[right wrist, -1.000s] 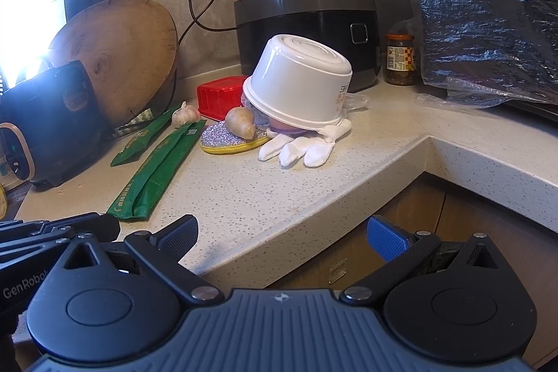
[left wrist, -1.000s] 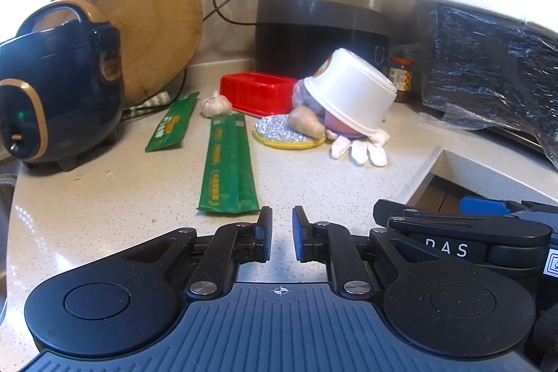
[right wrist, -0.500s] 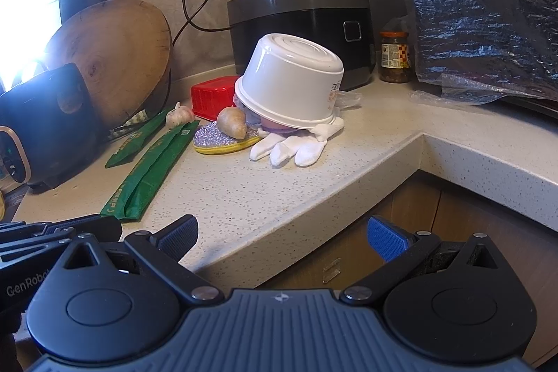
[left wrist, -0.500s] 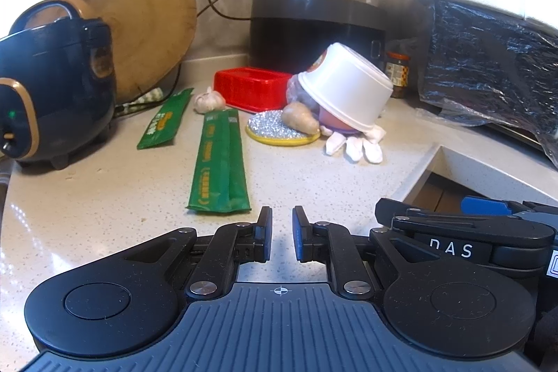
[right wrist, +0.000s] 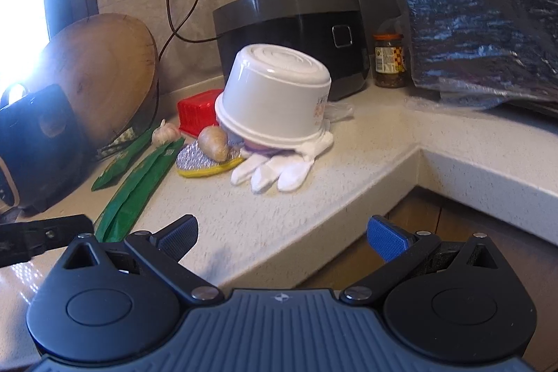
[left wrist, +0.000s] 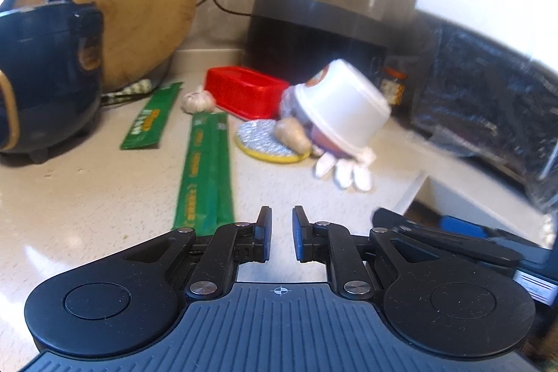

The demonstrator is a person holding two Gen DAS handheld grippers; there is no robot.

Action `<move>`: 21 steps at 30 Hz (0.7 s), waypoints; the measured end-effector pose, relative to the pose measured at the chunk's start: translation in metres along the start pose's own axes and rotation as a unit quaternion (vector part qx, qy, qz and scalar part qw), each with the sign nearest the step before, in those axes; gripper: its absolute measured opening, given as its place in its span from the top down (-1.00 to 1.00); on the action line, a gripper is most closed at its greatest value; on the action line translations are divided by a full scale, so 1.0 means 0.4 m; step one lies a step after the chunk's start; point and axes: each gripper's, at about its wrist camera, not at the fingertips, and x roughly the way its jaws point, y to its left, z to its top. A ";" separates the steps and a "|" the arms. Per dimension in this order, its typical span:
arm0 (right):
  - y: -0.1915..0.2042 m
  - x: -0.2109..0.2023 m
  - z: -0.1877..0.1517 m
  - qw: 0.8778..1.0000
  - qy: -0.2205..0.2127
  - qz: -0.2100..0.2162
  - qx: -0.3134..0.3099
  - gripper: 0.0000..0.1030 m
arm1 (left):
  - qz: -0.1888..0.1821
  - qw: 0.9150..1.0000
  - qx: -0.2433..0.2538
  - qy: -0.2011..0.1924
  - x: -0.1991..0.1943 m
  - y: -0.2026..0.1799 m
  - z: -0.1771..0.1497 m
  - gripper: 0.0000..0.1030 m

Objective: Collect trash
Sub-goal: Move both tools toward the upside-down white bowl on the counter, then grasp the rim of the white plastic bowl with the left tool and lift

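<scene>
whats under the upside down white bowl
A white glove sticks out beneath the tilted white bowl, with something purplish at the rim. Whatever else lies beneath is hidden.

A white paper bowl (right wrist: 275, 100) lies upside down and tilted on the speckled desk (right wrist: 366, 156), propped over a white glove (right wrist: 279, 169) whose fingers stick out from under its rim. Left of it, two flat green wrappers (left wrist: 205, 176) lie lengthwise side by side, the shorter one (left wrist: 151, 121) farther back. All are empty-looking; none is held.
</scene>
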 end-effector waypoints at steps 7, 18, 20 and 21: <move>-0.012 0.078 0.038 1.000 -0.010 -0.011 -0.023 -1.00 | 0.015 1.000 -0.003 0.025 0.043 0.060 0.066 0.70; -0.099 0.125 0.196 0.994 -0.094 -0.053 -0.002 -1.00 | -0.096 0.982 -0.163 0.014 0.298 0.089 0.244 0.70; -0.124 0.131 0.222 0.993 -0.104 -0.046 0.013 -1.00 | -0.098 0.973 -0.209 0.028 0.369 0.100 0.258 0.71; -0.128 0.132 0.231 0.992 -0.112 -0.053 0.008 -1.00 | -0.093 0.969 -0.225 0.034 0.398 0.104 0.265 0.71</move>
